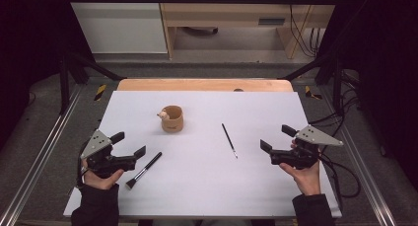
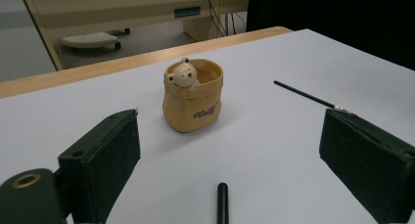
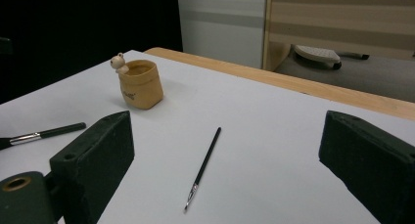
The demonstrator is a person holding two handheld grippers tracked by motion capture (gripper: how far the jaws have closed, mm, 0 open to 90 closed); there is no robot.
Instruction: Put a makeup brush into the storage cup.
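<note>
Left tongs [image 1: 132, 143] wide open, nothing between the jaws, touching nothing; held in left hand [image 1: 101, 174] low over the white table [image 1: 207, 186] near its left front. Just beside them, to their right, lies the thick makeup brush [image 1: 144, 170], black handle pointing up-right, bristles toward the person. In left gripper view the handle tip [image 2: 222, 202] sits between the two spread jaws w/o contact.

Right tongs [image 1: 278, 138] also wide open & empty, held in right hand [image 1: 304, 176] near table's right front. Thin black brush [image 1: 229, 140] lies near them on the left, apart from the jaws; right gripper view has it [image 3: 203, 168] on the table ahead, between the jaws' lines, tip toward camera.

Tan bear cup [image 1: 172, 119] stands upright mid-table toward the back, well apart from both tongs, small bear figure on its rim.
</note>
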